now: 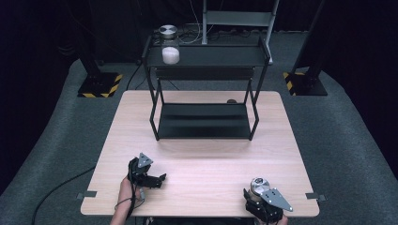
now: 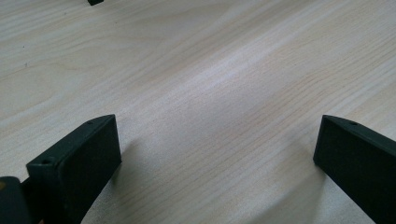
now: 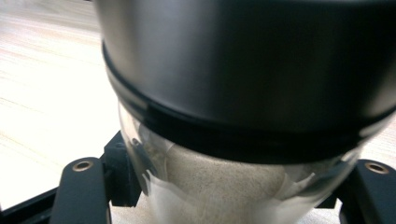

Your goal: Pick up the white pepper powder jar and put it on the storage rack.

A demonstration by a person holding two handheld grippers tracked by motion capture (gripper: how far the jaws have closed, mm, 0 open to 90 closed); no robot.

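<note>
A glass jar (image 1: 259,185) with a silver metal lid stands at the table's near right corner. Its glass body holds a pale powder (image 3: 219,177), seen close up in the right gripper view. My right gripper (image 1: 256,197) is shut on the jar (image 3: 243,93), one black finger (image 3: 81,186) on each side of the glass just below the lid. At the near left, my left gripper (image 1: 157,180) hovers low over bare wood. Its jaws stand wide apart in the left gripper view, with nothing between them (image 2: 217,135).
A black two-tier metal rack (image 1: 202,122) stands at the far middle of the wooden table (image 1: 202,164). A second lidded jar (image 1: 170,47) with white contents stands on its upper shelf at the left. Grey carpet and black stands surround the table.
</note>
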